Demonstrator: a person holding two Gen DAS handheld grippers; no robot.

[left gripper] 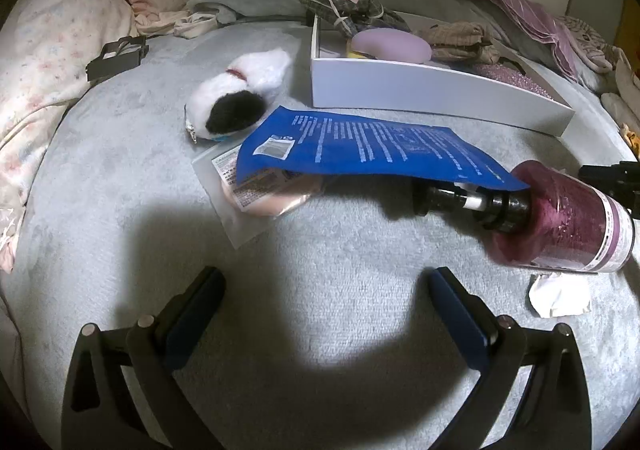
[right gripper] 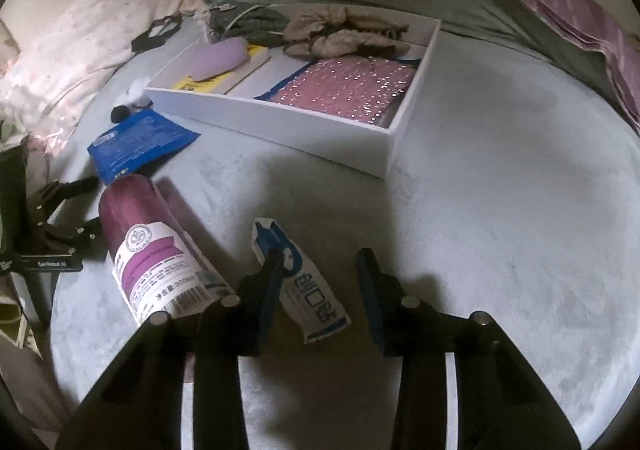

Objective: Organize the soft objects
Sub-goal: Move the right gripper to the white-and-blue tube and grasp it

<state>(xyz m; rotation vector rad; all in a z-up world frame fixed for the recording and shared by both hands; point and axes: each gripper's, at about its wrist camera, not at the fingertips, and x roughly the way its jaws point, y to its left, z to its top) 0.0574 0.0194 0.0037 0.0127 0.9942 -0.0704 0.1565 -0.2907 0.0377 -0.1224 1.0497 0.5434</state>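
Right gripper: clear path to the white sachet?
Probably yes. The right gripper is open and the white sachet lies flat on the grey cover between its fingers, nothing on top. The purple bottle lies close beside the left finger, apart from the sachet.

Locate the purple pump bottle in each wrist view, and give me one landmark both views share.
Left wrist view: the purple pump bottle lies on its side at the right edge, its black pump tucked under the blue packet.
Right wrist view: the bottle lies at lower left, label up, beside the right gripper.
Shared landmark: the white tray behind the bottle in both views.
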